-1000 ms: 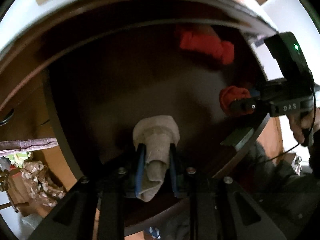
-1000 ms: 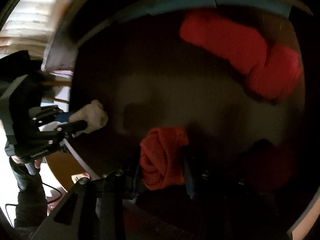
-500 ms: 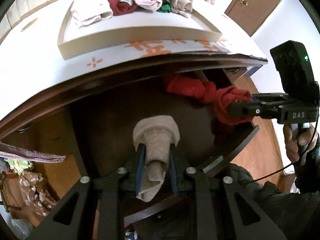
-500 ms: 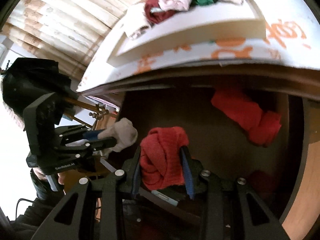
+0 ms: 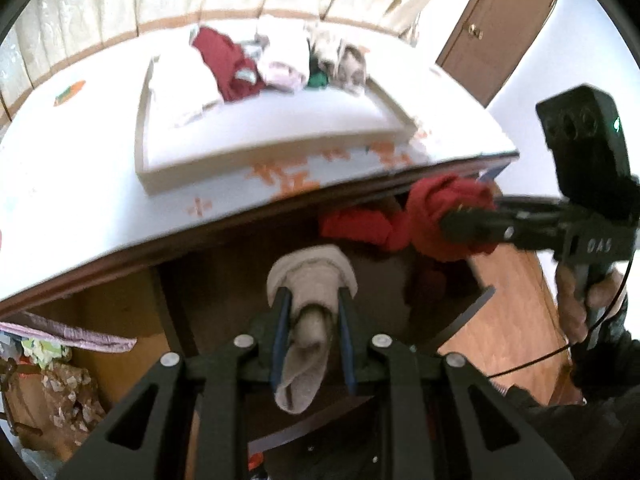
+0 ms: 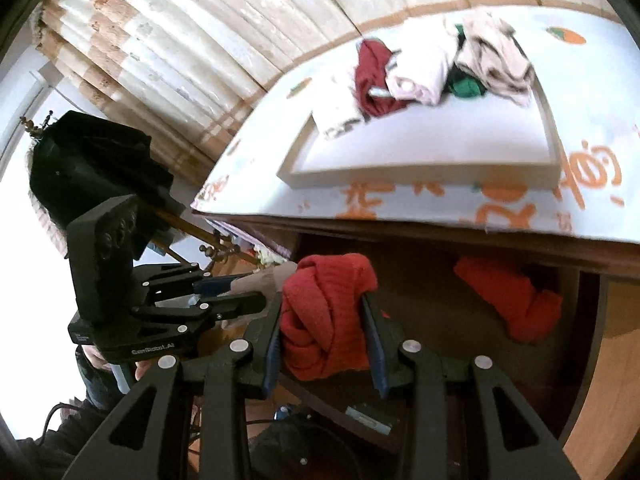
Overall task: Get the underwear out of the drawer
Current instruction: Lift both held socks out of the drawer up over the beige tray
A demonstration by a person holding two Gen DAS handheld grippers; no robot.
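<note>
My left gripper point(image 5: 311, 304) is shut on a rolled beige garment point(image 5: 310, 280), held above the open dark wooden drawer point(image 5: 224, 312). In the right wrist view my right gripper point(image 6: 322, 312) is shut on a knotted red garment point(image 6: 326, 312), also raised over the drawer point(image 6: 424, 280). Another red garment point(image 6: 516, 300) still lies inside the drawer at the back right. Each gripper shows in the other's view: the right one point(image 5: 472, 224) with its red bundle point(image 5: 444, 208), the left one point(image 6: 240, 292) at the left with the beige roll.
On the white, orange-patterned dresser top point(image 5: 64, 184) stands a shallow white tray point(image 5: 248, 156) with several folded garments piled at its far end point(image 5: 280, 64). Curtains hang behind it. A brown door point(image 5: 500, 28) is at the right. Clutter sits low at the left point(image 5: 52, 380).
Both grippers have risen out of the dark drawer with their garments; the dresser top and the tray have come into view. The grips are unchanged.
</note>
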